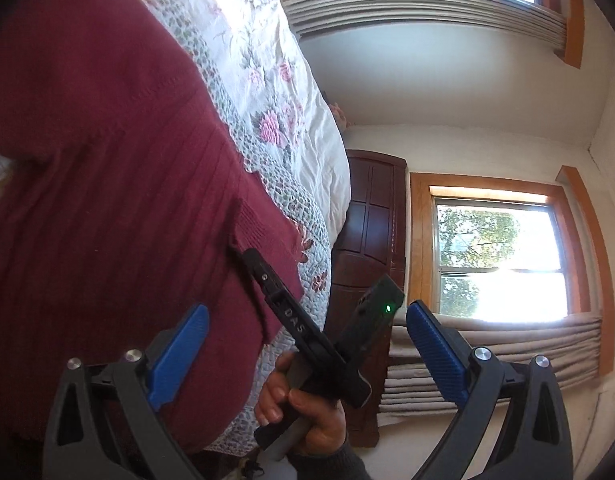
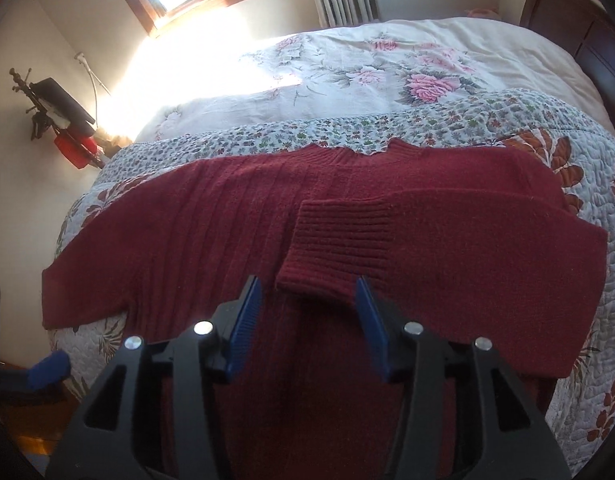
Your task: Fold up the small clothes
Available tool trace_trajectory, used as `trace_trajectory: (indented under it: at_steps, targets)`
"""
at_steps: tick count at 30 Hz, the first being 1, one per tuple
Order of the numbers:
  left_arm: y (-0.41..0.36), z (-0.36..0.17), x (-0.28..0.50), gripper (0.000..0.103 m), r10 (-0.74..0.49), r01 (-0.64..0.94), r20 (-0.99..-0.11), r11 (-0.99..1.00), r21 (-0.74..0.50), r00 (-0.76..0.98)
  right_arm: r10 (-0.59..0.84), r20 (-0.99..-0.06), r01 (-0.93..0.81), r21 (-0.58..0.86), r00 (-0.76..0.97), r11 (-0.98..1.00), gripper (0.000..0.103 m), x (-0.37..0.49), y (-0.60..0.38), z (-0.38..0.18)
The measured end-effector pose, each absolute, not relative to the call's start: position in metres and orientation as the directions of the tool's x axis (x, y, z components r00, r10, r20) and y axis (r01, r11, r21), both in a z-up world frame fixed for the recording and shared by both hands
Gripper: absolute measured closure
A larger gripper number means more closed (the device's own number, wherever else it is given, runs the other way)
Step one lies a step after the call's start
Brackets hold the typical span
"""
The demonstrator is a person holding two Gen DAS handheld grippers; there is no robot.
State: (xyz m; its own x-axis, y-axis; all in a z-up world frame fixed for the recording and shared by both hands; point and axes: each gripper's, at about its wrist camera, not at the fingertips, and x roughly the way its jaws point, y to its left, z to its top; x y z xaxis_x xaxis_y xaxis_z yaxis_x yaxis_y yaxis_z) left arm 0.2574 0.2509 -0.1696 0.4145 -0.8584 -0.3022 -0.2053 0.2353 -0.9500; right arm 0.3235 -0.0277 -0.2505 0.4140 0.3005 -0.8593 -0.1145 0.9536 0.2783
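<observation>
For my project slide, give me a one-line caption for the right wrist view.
Open hand-held gripper poised over the folded-in sleeve cuff of a maroon sweater on a floral quilt.

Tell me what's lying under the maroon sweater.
The maroon sweater lies on a floral quilt covering the bed. One sleeve is folded across its body. Anything beneath the sweater itself is hidden.

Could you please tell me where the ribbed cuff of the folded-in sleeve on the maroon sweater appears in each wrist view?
Left wrist view: the ribbed cuff sits left of centre, at the sweater's right-hand edge, just above the tip of the other gripper.
Right wrist view: the ribbed cuff lies at centre, folded across the sweater body, just ahead of the open right gripper.
Shared landmark: the floral quilt beneath the sweater.
</observation>
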Motion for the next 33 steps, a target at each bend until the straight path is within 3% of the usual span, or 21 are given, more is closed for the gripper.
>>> trace_trajectory:
  at_steps: [3, 12, 20, 21, 22, 23, 25, 27, 33]
  targets:
    - [0.221, -0.189, 0.292, 0.004, -0.898, -0.233, -0.263, 0.188, -0.954, 0.352, 0.324, -0.846, -0.062, 0.33, 0.424, 0.942, 0.051, 0.29, -0.061, -0.237]
    - [0.148, -0.251, 0.372, 0.004, -0.885, -0.284, -0.45, 0.405, -0.869, 0.117, 0.274, -0.857, 0.153, 0.371, 0.437, 0.916, 0.049, 0.165, -0.154, -0.23]
    - [0.115, -0.246, 0.398, 0.006, -0.833, -0.152, -0.553, 0.546, -0.824, -0.001, 0.271, -0.856, 0.275, 0.416, 0.44, 0.867, 0.049, 0.118, -0.163, -0.235]
    - [0.113, -0.244, 0.4, 0.016, -0.815, -0.127, -0.579, 0.574, -0.809, 0.0, 0.277, -0.853, 0.274, 0.423, 0.443, 0.864, 0.049, 0.118, -0.161, -0.235]
    - [0.112, -0.244, 0.401, 0.038, -0.795, -0.113, -0.607, 0.604, -0.789, -0.009, 0.279, -0.85, 0.271, 0.426, 0.448, 0.863, 0.049, 0.118, -0.158, -0.233]
    - [0.113, -0.246, 0.402, 0.048, -0.778, -0.115, -0.628, 0.625, -0.772, -0.017, 0.281, -0.847, 0.266, 0.428, 0.451, 0.864, 0.049, 0.118, -0.155, -0.232]
    - [0.118, -0.254, 0.402, 0.088, -0.755, -0.14, -0.655, 0.652, -0.745, -0.029, 0.287, -0.842, 0.255, 0.433, 0.457, 0.865, 0.049, 0.12, -0.15, -0.229]
    - [0.124, -0.257, 0.399, 0.096, -0.758, -0.142, -0.652, 0.648, -0.748, -0.027, 0.29, -0.842, 0.247, 0.432, 0.456, 0.867, 0.049, 0.122, -0.147, -0.227]
    - [0.138, -0.222, 0.394, 0.097, -0.798, -0.06, -0.601, 0.599, -0.799, 0.042, 0.284, -0.843, 0.239, 0.424, 0.457, 0.874, 0.049, 0.124, -0.145, -0.223]
